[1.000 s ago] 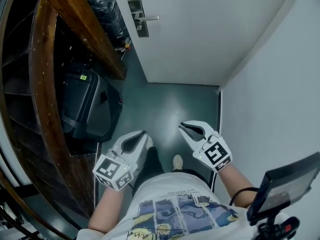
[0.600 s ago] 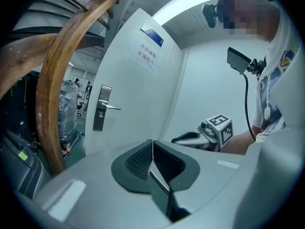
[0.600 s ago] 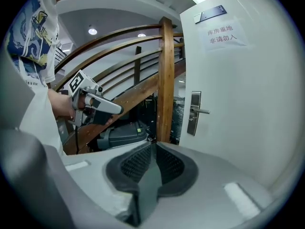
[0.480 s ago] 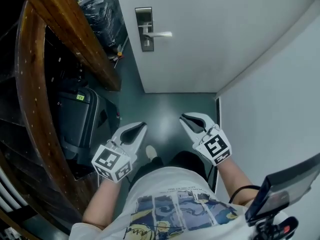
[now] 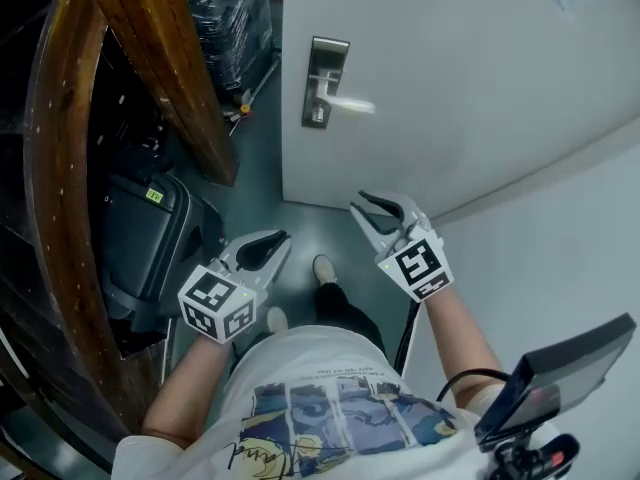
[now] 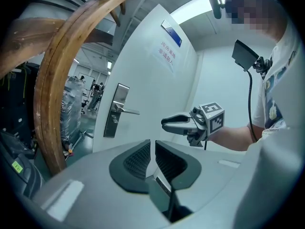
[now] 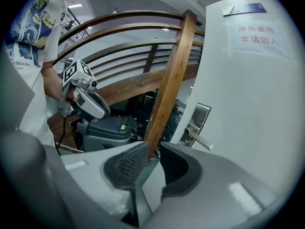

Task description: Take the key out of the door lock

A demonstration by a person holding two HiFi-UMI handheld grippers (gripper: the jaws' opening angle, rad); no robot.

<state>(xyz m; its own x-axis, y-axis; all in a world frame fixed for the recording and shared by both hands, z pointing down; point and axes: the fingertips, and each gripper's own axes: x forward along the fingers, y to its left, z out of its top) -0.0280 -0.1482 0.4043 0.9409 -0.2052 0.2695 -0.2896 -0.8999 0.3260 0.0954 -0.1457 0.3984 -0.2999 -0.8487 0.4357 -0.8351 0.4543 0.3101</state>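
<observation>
A steel lock plate (image 5: 325,81) with a lever handle (image 5: 350,105) sits on the white door (image 5: 470,78), ahead of both grippers. The plate (image 6: 116,111) and handle also show in the left gripper view, and the plate (image 7: 196,119) shows in the right gripper view. I cannot make out a key in any view. My left gripper (image 5: 266,247) hangs low at the left, away from the door. Its jaws (image 6: 152,152) are opening, a narrow gap with nothing in it. My right gripper (image 5: 372,209) is higher and nearer the door. Its jaws (image 7: 153,157) are opening too, empty.
A curved wooden stair rail (image 5: 60,198) and a slanted wooden post (image 5: 165,68) border the left. A black case (image 5: 150,233) stands under them, and wrapped goods (image 5: 235,13) lie beyond. A white wall (image 5: 560,248) closes the right. A small screen (image 5: 555,373) is at bottom right.
The door and its lock plate have come nearer and lower in the head view. The right gripper has risen toward the door. Both pairs of jaws have parted a little.
</observation>
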